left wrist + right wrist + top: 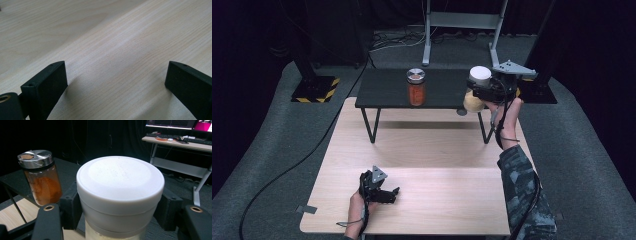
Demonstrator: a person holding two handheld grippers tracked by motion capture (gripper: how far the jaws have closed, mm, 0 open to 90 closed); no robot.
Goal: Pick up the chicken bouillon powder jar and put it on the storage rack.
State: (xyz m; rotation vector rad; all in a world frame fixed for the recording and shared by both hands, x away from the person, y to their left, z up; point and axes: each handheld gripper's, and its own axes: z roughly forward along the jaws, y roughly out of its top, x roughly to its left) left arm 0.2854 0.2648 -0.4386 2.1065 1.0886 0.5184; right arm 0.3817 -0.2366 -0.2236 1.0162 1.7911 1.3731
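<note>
The right claw [479, 95] is clamped on the white-capped jar [477, 87], jaws gripping just below the cap [120, 180]. The jar stands upright, long axis vertical, cap up, held at the right end of the black shelf [387, 90], well apart from the orange spice jar [416, 87]. The left claw [393, 194] rests on the tabletop [437, 200], jaws apart, holding nothing.
</note>
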